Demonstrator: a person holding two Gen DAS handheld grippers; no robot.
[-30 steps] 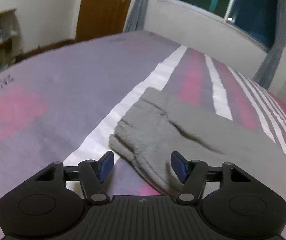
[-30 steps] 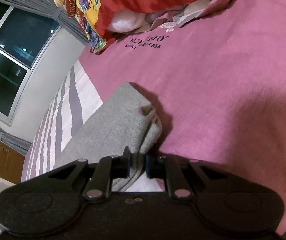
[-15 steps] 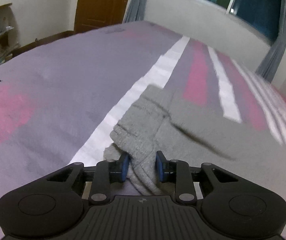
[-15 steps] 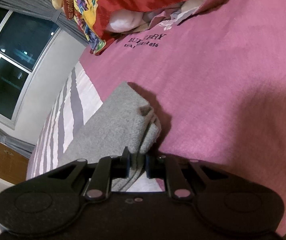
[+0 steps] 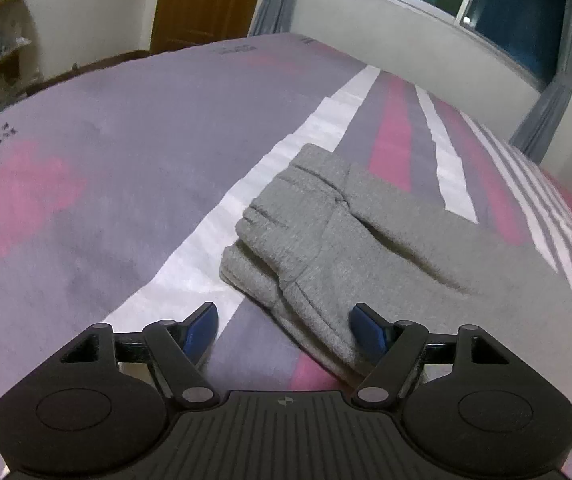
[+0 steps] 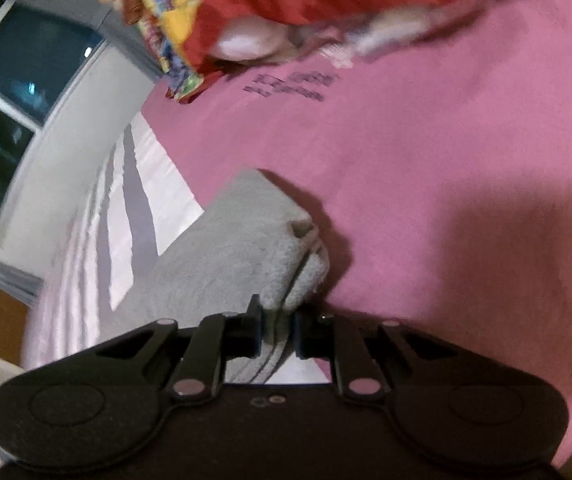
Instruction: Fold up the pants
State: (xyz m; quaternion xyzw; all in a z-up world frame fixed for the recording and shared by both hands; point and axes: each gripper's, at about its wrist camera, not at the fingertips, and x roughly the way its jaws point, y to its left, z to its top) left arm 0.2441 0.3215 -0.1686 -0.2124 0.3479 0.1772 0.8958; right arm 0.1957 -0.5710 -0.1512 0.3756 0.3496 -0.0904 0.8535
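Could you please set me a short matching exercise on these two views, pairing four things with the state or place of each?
Things:
1. left tongs
2. right tongs
3. grey pants
4. red and yellow bag

States or places:
A. lying at the far end of the pink sheet
B. shut on a fold of grey cloth
C. spread across the striped bed cover
D. open, the pads pressing on nothing

Pairs: 1-D, 2-B, 3-C, 4-A

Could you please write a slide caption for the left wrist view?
Open left gripper, just released, above folded grey knit pants on striped bedspread.
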